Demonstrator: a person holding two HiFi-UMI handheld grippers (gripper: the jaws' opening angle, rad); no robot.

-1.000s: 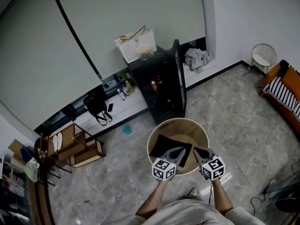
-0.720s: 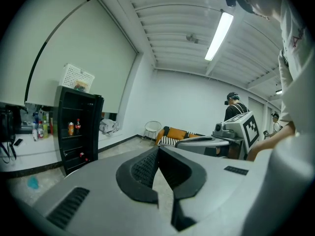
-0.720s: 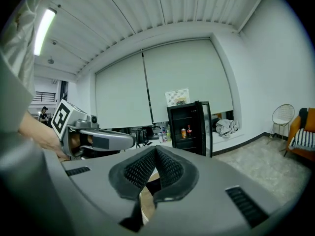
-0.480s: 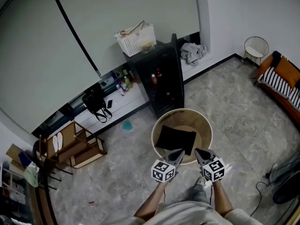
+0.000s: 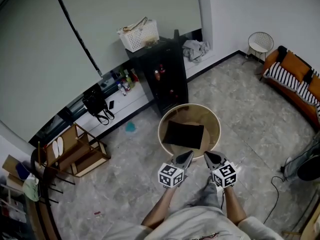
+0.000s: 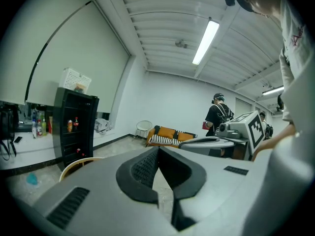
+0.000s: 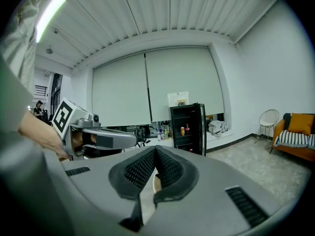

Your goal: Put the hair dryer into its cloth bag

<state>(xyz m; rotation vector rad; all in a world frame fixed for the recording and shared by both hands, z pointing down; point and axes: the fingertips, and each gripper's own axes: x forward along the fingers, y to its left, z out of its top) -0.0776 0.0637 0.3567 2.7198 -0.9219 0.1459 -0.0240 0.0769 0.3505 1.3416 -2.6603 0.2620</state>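
A black cloth bag lies flat on a round wooden table. No hair dryer shows in any view. My left gripper and right gripper hang side by side just short of the table's near rim, both pointing at it. In the left gripper view the left gripper has its pads pressed together with nothing between them. The right gripper looks the same in its own view, shut and empty. Each gripper view shows the other gripper beside it.
Behind the table stands a black glass-door cabinet with a white basket on top. A wooden rack is at the left, an orange sofa and white chair at the right. A person stands far off.
Both grippers have drawn back from above the bag and table to just outside the near rim, staying shut. The bag lies where it was.
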